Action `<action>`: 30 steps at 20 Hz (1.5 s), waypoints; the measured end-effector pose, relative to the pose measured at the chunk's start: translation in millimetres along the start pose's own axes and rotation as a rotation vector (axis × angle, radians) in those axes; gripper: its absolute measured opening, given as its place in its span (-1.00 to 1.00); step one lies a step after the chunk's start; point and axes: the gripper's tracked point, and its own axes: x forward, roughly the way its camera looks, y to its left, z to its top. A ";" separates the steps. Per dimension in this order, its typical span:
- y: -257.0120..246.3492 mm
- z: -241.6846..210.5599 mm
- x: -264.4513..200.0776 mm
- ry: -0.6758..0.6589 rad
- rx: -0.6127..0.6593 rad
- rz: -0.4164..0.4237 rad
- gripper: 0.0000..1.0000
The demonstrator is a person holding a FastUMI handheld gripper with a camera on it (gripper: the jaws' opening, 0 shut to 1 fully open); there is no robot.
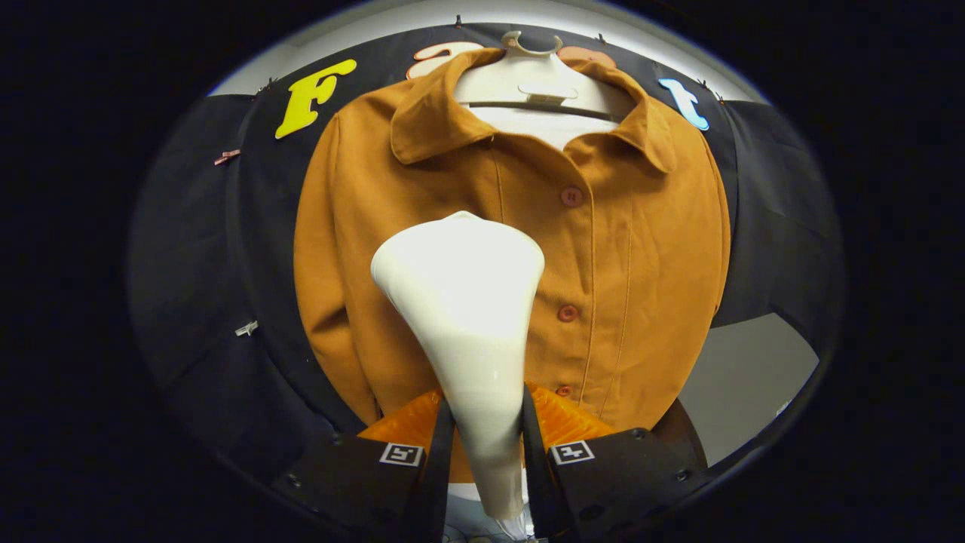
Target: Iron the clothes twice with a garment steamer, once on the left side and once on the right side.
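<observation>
A brown button-up shirt (pixel 633 249) hangs on a white hanger (pixel 535 72) against the booth's black wall, straight ahead of me. My gripper (pixel 486 422) is shut on the neck of a white garment steamer (pixel 464 302). The steamer's wide head rises beyond the fingers and covers the shirt's front just left of the button row (pixel 568 312). Whether the head touches the cloth I cannot tell. Both fingers press on the steamer's narrow handle from either side.
The black cloth wall (pixel 196 286) spreads behind and to both sides of the shirt. A pale grey surface (pixel 746 377) shows low beside the shirt's right hem. Small clips (pixel 246 328) pin the cloth at the left.
</observation>
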 end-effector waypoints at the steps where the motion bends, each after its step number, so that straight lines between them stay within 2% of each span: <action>1: -0.1 -8.2 6.3 0.026 -0.002 0.002 -0.06; 12: 1.9 -72.0 37.2 0.192 0.004 0.022 -0.06; 30: -7.4 -169.1 35.6 0.434 0.063 0.009 -0.06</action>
